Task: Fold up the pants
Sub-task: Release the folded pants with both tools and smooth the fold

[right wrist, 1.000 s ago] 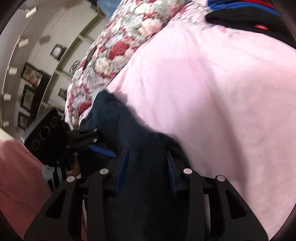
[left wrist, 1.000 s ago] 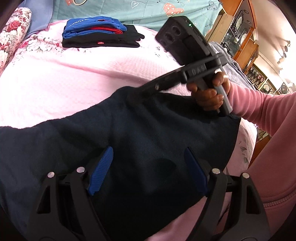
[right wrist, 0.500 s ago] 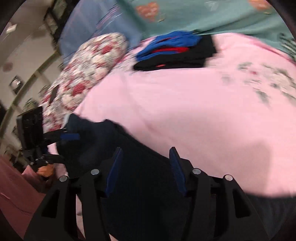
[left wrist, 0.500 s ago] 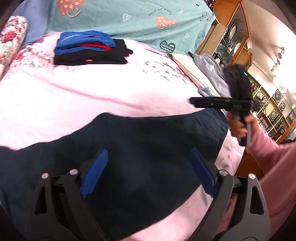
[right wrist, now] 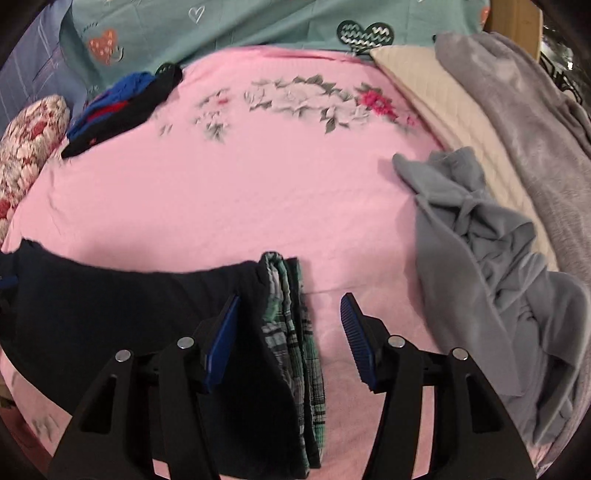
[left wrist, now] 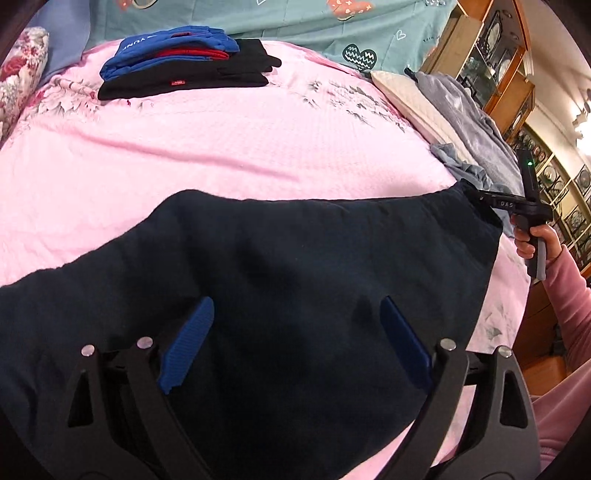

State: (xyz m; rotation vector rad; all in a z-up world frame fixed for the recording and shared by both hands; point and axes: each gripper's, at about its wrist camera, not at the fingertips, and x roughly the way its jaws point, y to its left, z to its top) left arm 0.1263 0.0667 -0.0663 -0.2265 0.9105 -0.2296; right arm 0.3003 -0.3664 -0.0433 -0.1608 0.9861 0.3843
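The dark navy fleece pants (left wrist: 295,277) lie spread flat across the near edge of the bed with its pink floral bedsheet (left wrist: 221,147), running from the near left side to the near right corner. Seen from the right wrist, their end shows a green plaid lining (right wrist: 295,332) at the folded edge.

The left tongs (left wrist: 295,332) hang over the middle of the pants with their blue-padded fingers (left wrist: 188,339) spread wide, nothing between them. The right tongs (right wrist: 291,332) are also spread wide, straddling the plaid-lined end of the pants; the cloth passes between the pads without being pinched, though whether the left pad touches it cannot be told. In the left wrist view the right tongs (left wrist: 476,194) sit at the pants' far right corner, held by a hand (left wrist: 532,240) in a pink sleeve (left wrist: 569,295).

At the far left corner of the bed rests a folded stack of blue, red and black clothes (left wrist: 177,62), well apart from the pants. A crumpled grey fleece garment (right wrist: 480,258) lies along the right edge, near the right tongs, beside a cream quilted pillow (right wrist: 443,107). A red-and-white floral pillow (right wrist: 29,147) sits at the left edge, and a teal sheet with heart prints (left wrist: 295,22) hangs behind the bed.
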